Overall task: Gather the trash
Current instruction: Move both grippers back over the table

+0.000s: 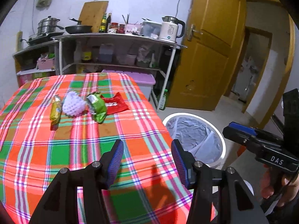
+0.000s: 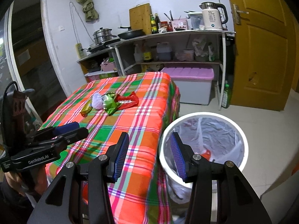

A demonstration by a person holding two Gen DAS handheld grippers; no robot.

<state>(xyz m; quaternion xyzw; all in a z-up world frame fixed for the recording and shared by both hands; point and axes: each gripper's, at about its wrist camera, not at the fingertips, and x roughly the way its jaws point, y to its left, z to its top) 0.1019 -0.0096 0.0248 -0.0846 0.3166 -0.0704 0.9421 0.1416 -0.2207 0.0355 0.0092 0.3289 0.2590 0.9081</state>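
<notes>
In the left wrist view, the right gripper (image 1: 230,128) enters from the right of the near tongs, its body cut by the frame edge, its second finger hidden behind the first. The hand (image 1: 271,183) holding it is half out of frame. Beyond and right of the tongs, the white bin (image 1: 221,141) is partly hidden by the plaid table (image 1: 130,130); its contents under the liner (image 2: 220,130) cannot be made out. Print on the red wrapper (image 1: 114,103) is too small to read.
</notes>
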